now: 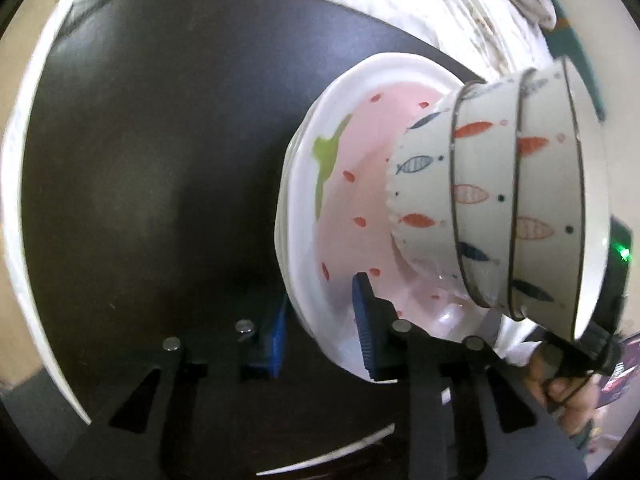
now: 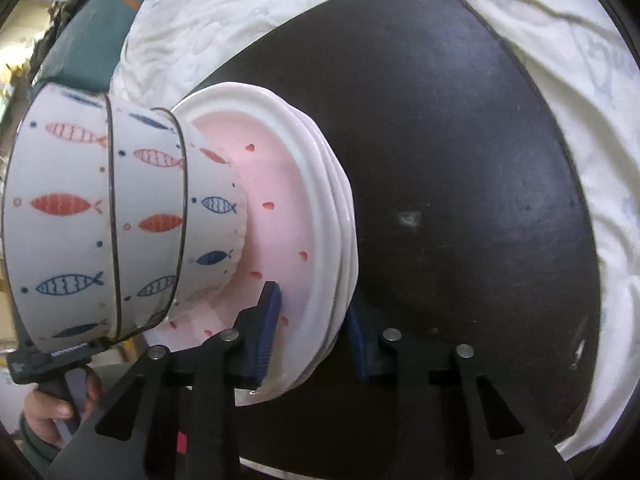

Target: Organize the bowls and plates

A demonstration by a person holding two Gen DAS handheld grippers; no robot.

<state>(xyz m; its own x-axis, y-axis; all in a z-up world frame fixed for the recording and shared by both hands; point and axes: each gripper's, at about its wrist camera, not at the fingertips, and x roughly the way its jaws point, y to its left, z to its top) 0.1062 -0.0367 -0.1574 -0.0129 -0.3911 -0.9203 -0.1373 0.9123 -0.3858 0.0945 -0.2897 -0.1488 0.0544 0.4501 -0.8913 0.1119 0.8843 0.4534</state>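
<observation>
A stack of white plates [image 1: 304, 216], the top one pink with red dots, carries three nested fish-pattern bowls [image 1: 492, 200]. My left gripper [image 1: 320, 328] is shut on the near rim of the plate stack, one blue pad above, one below. In the right wrist view the same plate stack [image 2: 332, 208] and bowls [image 2: 120, 216] show. My right gripper [image 2: 312, 332] is shut on the opposite rim. The stack is held over the dark table [image 1: 160, 160].
White cloth [image 1: 420, 12] lies beyond the dark round table; it also shows in the right wrist view [image 2: 580, 60]. A green cushion [image 2: 92, 40] sits at the far left. The other hand and gripper handle [image 2: 60, 392] show at the lower left.
</observation>
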